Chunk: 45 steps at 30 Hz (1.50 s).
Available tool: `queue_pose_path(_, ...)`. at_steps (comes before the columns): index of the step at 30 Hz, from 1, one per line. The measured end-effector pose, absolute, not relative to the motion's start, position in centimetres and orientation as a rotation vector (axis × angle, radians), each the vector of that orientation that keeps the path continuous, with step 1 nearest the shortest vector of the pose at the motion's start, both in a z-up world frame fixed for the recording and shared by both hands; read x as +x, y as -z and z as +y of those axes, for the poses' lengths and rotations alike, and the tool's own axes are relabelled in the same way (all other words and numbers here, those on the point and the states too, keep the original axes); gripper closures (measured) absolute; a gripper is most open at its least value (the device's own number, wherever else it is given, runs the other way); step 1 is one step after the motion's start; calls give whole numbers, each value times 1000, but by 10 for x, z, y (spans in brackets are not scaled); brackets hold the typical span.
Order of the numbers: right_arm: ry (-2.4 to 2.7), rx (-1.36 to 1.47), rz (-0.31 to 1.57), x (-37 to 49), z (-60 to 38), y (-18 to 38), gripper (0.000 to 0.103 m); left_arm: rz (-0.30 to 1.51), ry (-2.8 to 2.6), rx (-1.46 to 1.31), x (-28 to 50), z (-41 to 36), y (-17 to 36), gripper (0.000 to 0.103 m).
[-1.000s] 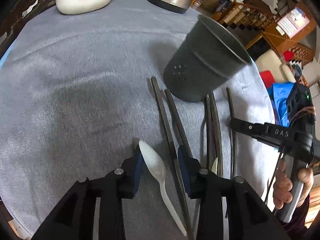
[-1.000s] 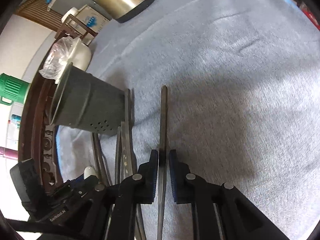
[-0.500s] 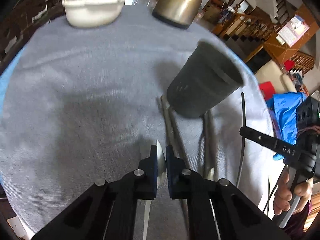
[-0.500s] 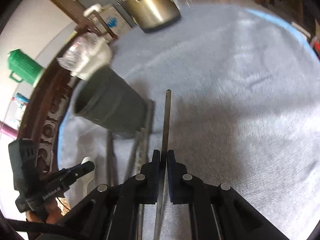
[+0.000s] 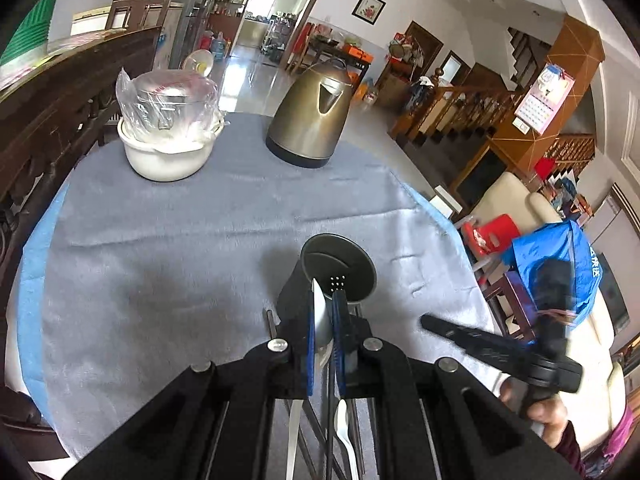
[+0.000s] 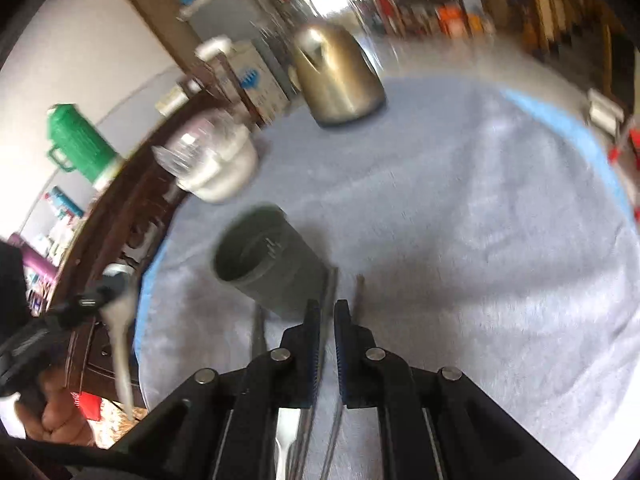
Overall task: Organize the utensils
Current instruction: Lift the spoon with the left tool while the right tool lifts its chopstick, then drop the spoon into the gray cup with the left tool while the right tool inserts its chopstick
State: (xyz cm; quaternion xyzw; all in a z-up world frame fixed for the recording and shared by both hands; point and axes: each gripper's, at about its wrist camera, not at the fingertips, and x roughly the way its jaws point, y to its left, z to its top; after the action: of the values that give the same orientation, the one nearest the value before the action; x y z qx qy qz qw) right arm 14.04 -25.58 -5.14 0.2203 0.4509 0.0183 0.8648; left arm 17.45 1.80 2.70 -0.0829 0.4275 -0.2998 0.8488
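A dark perforated utensil cup (image 5: 338, 276) stands on the grey cloth; it also shows in the blurred right wrist view (image 6: 268, 264). My left gripper (image 5: 323, 320) is shut on a white plastic spoon (image 5: 320, 312), held raised just in front of the cup's mouth. Dark chopsticks and a second white utensil (image 5: 344, 428) lie on the cloth below it. My right gripper (image 6: 326, 328) is nearly shut on a thin dark chopstick (image 6: 331, 284), lifted beside the cup. The left gripper with the spoon (image 6: 118, 320) shows at the left of the right wrist view.
A brass-coloured kettle (image 5: 312, 120) and a white bowl holding a plastic-wrapped container (image 5: 168, 136) stand at the far side of the table. A dark wooden chair back (image 5: 48, 112) is at the left. The table's right edge (image 5: 448, 220) drops to a room with furniture.
My left gripper closed on the spoon and lifted it up to the cup. My right gripper rose with the chopstick. Both views tilted upward.
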Motion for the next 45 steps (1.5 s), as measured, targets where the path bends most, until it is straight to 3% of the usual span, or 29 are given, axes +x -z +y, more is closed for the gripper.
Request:
queue_pose_path(9,-33,589,1143,155,-258,119,87,961,632,-183,168,14,3,95)
queue_pose_path(10,-38,603,1157,158,-257,125,84,960,632,-182,168,14,3,95)
queue_pose_path(13,-32,582,1159,159,-253,128,60,958,632,-187,167,18,5,95)
queue_pose_path(14,-31,585,1154,160,-253,128,43,959,631,-192,168,19,6,95)
queue_pose_path(16,-17,577,1130,161,-253,128,40,959,628,-199,167,22,7,95)
queue_pose_path(17,-8,561,1134,163,-251,128,45,960,629,-203,167,23,8,95)
queue_pose_path(18,-17,561,1141,165,-251,129,60,963,630,-209,168,24,9,95)
queue_pose_path(19,-17,555,1150,167,-249,131,69,963,630,-210,168,25,10,95)
queue_pose_path(23,9,492,1180,176,-243,135,72,962,633,-218,169,27,12,95)
queue_pose_path(29,61,375,1205,190,-232,137,95,966,632,-226,172,28,12,95)
queue_pose_path(36,22,447,1130,176,-254,122,97,940,626,-243,172,30,7,95)
queue_pose_path(45,-12,467,786,136,-272,28,97,791,632,-331,179,27,-29,95)
